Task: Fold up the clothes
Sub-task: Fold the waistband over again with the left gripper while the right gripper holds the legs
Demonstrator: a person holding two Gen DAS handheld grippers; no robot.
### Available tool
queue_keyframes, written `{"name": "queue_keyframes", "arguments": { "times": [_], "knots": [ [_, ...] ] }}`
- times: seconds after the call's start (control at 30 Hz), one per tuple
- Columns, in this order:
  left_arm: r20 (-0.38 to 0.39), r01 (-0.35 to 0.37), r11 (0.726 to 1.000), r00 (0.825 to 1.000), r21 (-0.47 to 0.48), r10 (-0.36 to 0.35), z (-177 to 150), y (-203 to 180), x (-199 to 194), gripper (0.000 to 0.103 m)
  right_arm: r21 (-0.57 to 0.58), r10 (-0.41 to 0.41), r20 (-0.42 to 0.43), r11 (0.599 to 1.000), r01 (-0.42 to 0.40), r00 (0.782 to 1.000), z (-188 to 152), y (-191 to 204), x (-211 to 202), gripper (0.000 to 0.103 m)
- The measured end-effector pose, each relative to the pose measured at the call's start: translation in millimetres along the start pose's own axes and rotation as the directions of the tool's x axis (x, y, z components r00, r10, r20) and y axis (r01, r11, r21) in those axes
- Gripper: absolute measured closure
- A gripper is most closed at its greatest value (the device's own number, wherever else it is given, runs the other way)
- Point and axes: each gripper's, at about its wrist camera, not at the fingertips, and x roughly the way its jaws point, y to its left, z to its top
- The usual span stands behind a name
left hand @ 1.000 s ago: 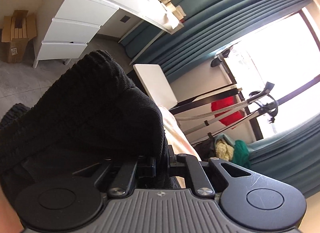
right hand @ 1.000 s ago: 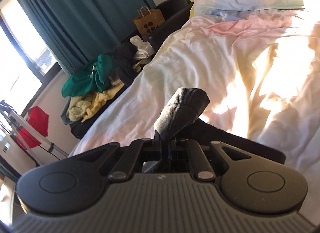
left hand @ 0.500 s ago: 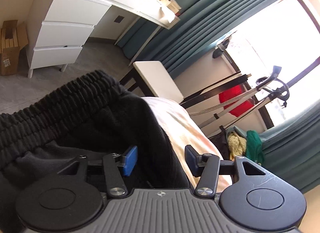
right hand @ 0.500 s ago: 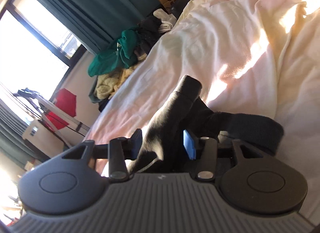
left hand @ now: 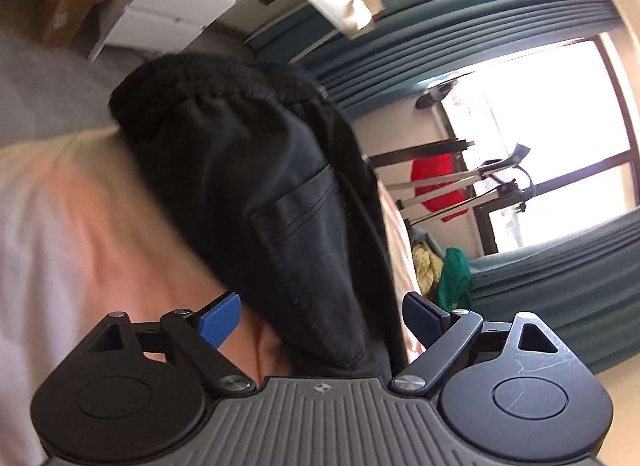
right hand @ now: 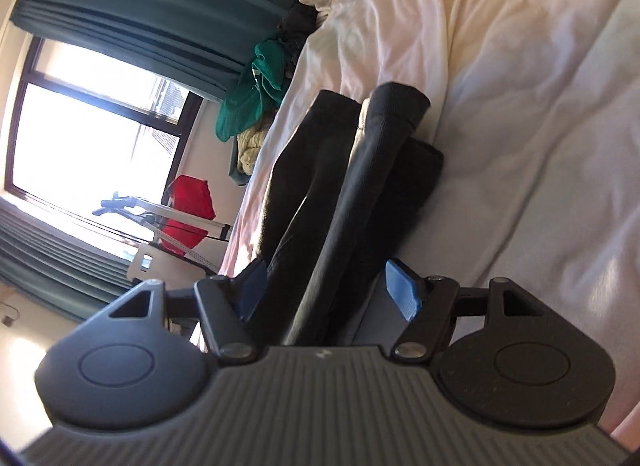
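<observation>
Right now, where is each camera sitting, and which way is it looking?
Left wrist: sits on the left gripper, looking along its open blue fingers at the black pants waistband end on the bed, toward the window.
Right wrist: sits on the right gripper, looking along its open fingers down the pant legs and the bed.
Both see: the pants, the bed, the window, the green clothes pile, the red cloth.
</observation>
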Motion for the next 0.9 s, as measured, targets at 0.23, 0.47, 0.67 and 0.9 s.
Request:
{"name": "queue_keyframes", "arguments": {
  "times": [0.23,0.47,0.67,0.9],
  "knots": [
    [0.014,-0.055,0.998,0.998,0.002,0.055,-3,7,21,0.007,0.126,-0.001,-0.016,0.992,0.003,1.0,3,-15,35,0.034],
    [0.075,-0.076,0.997,0.994,-0.032,0.078,0,13,55,0.004,0.038,-0.078,0.064,0.996,0.076,0.995,12,-8,64,0.036],
    [0.126,-0.104,0.993,0.987,0.052,0.097,5,9,72,0.046,0.002,-0.163,0.157,0.986,0.165,0.974,15,-8,68,0.085],
    [0.185,0.012,0.996,0.982,0.09,-0.029,18,0,50,0.093,-0.048,-0.119,0.208,0.99,0.132,0.971,21,10,47,0.09]
  ]
}}
